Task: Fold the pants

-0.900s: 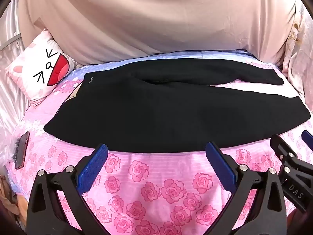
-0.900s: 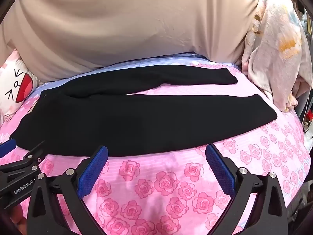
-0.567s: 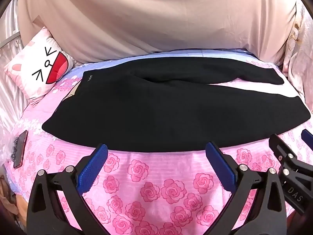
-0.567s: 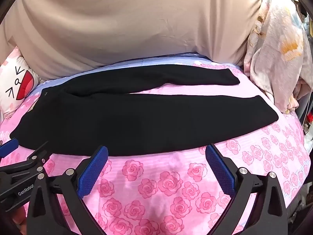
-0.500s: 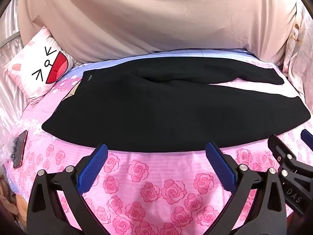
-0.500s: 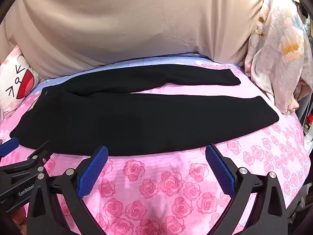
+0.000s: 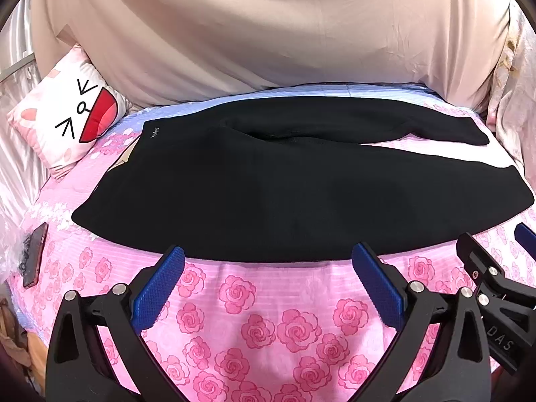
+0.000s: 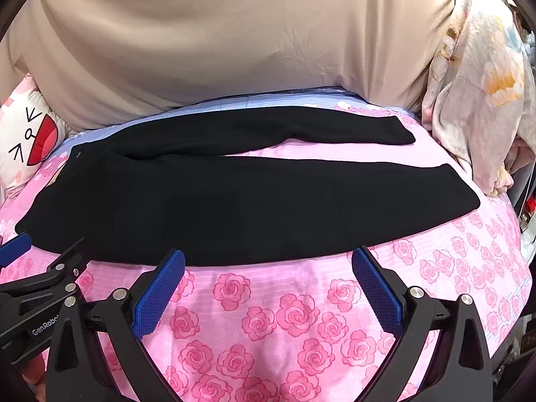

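Black pants lie flat across a bed with a pink rose sheet. The waist is at the left; the two legs run to the right, spread apart in a narrow V. My left gripper hovers over the sheet just short of the near leg's front edge, open, nothing between its blue pads. My right gripper stands the same way further right along that edge, open and empty. Each gripper shows at the side of the other's view.
A cartoon-face pillow leans at the back left. A beige cloth hangs behind the bed. A dark phone lies on the sheet's left edge. A pale floral cloth is heaped at the right.
Both views have shifted only slightly; the pants lie as before and both grippers stay open.
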`<state>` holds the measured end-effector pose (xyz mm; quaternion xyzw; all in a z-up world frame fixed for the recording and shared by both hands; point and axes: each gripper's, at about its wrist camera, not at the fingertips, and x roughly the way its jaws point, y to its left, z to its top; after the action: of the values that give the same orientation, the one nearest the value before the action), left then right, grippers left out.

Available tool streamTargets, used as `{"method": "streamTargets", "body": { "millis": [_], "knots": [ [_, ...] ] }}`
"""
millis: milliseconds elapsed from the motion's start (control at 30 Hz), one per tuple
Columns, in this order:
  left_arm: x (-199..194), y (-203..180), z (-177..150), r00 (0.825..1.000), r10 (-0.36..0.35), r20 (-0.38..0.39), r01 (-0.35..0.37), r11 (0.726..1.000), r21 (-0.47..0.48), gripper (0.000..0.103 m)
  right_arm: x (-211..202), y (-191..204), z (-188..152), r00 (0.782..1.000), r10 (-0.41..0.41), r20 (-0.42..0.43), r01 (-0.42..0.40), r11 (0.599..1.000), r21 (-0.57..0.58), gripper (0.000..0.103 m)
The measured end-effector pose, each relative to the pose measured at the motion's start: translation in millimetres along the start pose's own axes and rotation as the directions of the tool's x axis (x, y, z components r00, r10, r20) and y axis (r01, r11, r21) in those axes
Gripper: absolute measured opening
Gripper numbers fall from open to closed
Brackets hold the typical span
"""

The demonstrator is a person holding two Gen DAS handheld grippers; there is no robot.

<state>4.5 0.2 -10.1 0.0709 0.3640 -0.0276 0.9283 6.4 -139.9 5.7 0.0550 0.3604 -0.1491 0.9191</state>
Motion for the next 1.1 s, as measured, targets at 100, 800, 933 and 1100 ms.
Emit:
{"method": "streamTargets", "body": {
  "millis": [100, 800, 933, 1100],
  "knots": [
    [0.1, -0.6, -1.4, 1.000, 0.002, 0.000, -0.002, 1.000, 0.003, 0.098, 0.1, 0.4, -0.4, 1.000, -0.002, -0.001, 0.002, 1.000, -0.001, 0.098],
    [-1.7, 7.2, 0.1, 1.000, 0.000, -0.013, -0.001, 1.000, -0.006, 0.098, 0.0, 5.7, -3.1, 1.000, 0.001, -0.013, -0.001, 1.000, -0.005, 0.098],
    [-1.0, 8.0, 0.3, 1.000, 0.000, -0.016, 0.000, 1.000, -0.006, 0.098, 0.3, 6.3, -3.4, 1.000, 0.010, -0.015, -0.010, 1.000, -0.008, 0.098],
    [-0.7, 8.6, 0.3, 1.000, 0.000, -0.016, 0.000, 1.000, -0.006, 0.098, 0.5, 5.4, -4.3, 1.000, 0.012, -0.019, -0.012, 1.000, -0.006, 0.098]
  ]
}}
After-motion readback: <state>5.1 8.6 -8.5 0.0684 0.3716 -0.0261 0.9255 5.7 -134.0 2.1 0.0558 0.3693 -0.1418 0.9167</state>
